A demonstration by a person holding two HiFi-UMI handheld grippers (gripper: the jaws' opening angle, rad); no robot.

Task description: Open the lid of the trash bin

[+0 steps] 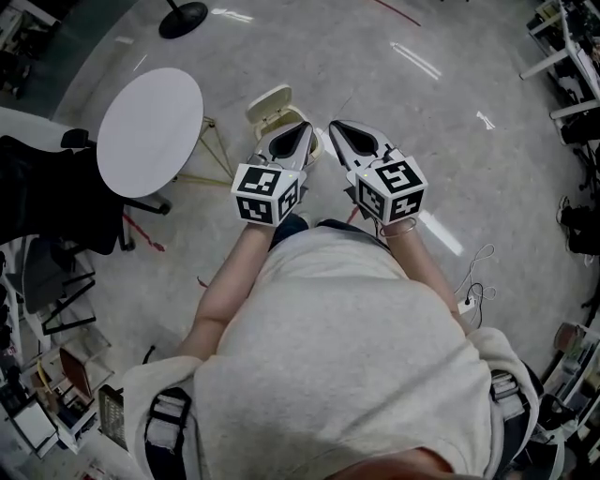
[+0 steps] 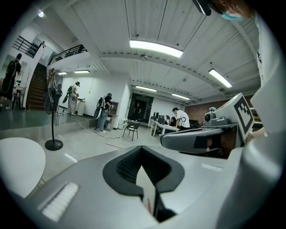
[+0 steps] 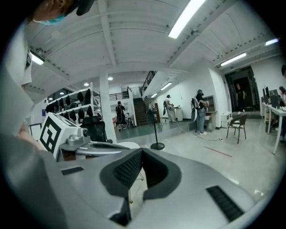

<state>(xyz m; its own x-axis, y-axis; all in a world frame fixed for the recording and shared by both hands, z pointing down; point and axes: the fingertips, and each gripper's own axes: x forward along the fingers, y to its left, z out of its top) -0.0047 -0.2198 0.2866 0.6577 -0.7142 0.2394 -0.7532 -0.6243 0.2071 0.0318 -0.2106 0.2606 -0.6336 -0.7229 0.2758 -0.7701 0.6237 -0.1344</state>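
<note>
Pale short-sleeved shirt [image 1: 347,328]; grey left gripper [image 1: 303,126] and right gripper [image 1: 335,125] bear black-and-white marker cubes [image 1: 265,194].

Floor [image 1: 450,103] grey, glossy, light reflections on it. Round white table [image 1: 150,131] on thin legs at left; black round fan base [image 1: 183,19] beyond. Desks [image 1: 567,56] at right edge. Cables [image 1: 478,272] on floor. Ceiling [image 2: 111,27] white, panelled, with long strip lights [image 2: 156,48]. Staircase [image 2: 35,87] far left. Dark doorway [image 2: 138,109] in white back wall, black chair [image 2: 130,129] near it. Red line [image 3: 219,152] on floor.
</note>
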